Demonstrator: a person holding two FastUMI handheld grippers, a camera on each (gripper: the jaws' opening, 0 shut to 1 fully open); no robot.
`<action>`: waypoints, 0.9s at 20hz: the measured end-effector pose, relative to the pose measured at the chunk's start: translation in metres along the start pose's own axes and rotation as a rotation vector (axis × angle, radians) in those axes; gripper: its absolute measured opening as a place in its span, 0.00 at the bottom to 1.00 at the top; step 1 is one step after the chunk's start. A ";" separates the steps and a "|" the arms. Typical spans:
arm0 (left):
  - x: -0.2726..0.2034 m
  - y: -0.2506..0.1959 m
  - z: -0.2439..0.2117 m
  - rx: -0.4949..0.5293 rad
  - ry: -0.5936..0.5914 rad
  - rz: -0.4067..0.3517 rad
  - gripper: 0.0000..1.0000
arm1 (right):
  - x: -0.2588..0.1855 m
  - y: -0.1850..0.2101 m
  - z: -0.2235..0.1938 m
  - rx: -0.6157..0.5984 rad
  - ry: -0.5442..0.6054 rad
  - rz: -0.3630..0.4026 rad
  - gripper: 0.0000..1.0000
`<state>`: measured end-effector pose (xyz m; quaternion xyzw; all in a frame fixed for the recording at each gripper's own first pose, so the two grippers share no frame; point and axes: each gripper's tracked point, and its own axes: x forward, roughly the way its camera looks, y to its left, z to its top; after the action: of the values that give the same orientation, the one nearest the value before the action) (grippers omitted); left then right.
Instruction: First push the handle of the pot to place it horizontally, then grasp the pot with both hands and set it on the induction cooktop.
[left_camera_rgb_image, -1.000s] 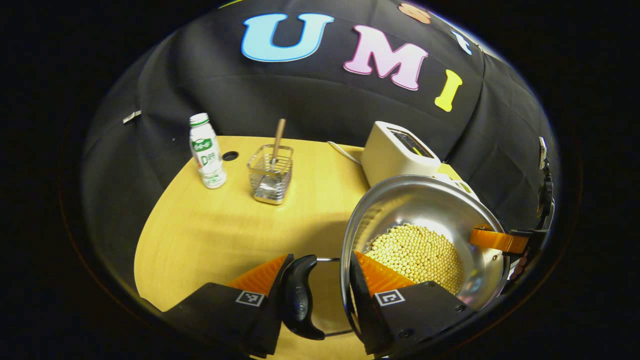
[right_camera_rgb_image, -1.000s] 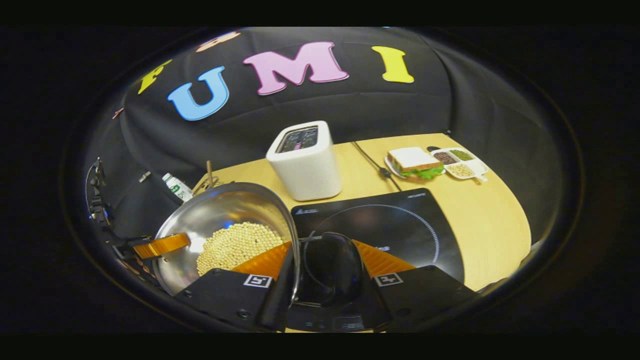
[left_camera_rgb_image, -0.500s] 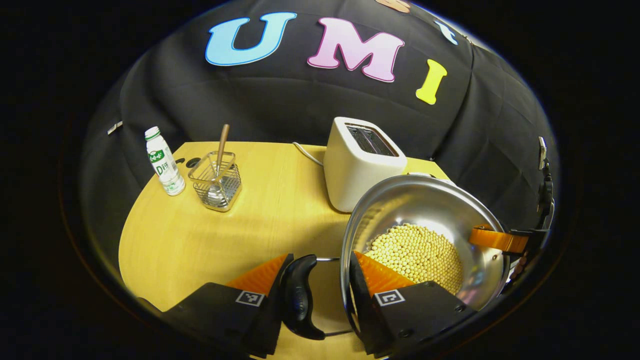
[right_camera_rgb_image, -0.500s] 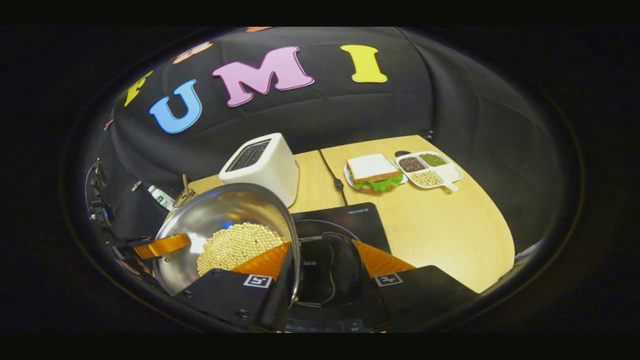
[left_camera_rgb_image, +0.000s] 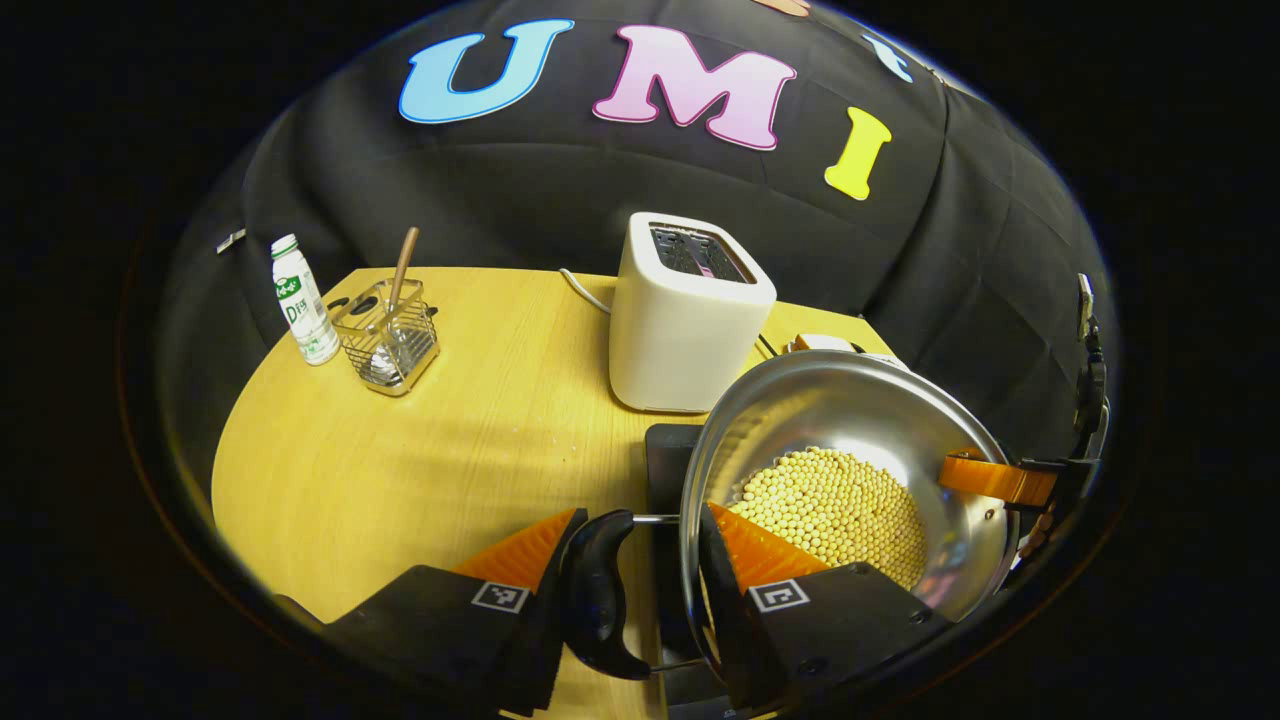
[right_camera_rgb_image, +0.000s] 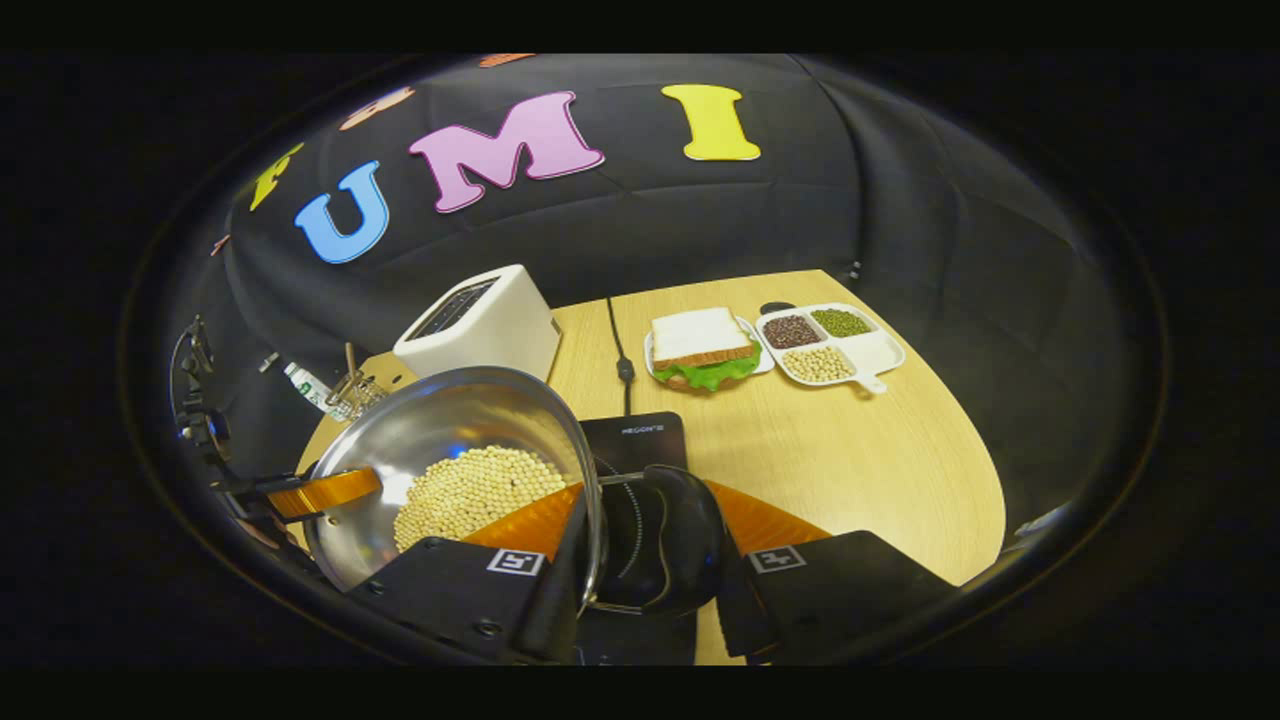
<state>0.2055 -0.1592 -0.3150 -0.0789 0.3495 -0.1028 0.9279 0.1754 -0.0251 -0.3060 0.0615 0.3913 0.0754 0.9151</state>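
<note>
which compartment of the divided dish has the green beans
In the white divided dish, the far compartment, beside the dark beans; the pale beans sit nearer.

Pot (left_camera_rgb_image: 850, 420): shiny silver steel, pale yellow beans (left_camera_rgb_image: 835, 505) inside. Toaster (left_camera_rgb_image: 685, 320) cream-white; table (left_camera_rgb_image: 450, 460) yellow wood grain. Gripper fingers (left_camera_rgb_image: 525, 550) orange, ribbed.

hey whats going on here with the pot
A person carries a steel pot of yellow beans with two hand-held grippers. The left hand-held gripper pinches one black side handle against the rim; the right hand-held gripper grips the opposite side. The pot hangs above the black induction cooktop, beside the white toaster, not yet set down.
</note>
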 end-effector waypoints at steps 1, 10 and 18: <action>0.001 -0.001 0.000 0.001 0.001 0.006 0.65 | 0.003 -0.002 -0.001 0.000 0.004 0.003 0.59; 0.022 -0.004 -0.004 -0.003 0.004 0.000 0.65 | 0.021 -0.015 -0.004 0.012 0.014 0.009 0.59; 0.026 -0.010 -0.009 0.056 -0.016 -0.006 0.66 | 0.029 -0.024 -0.018 0.040 0.024 0.020 0.59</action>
<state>0.2172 -0.1759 -0.3365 -0.0546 0.3389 -0.1150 0.9322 0.1841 -0.0419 -0.3429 0.0829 0.4032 0.0774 0.9081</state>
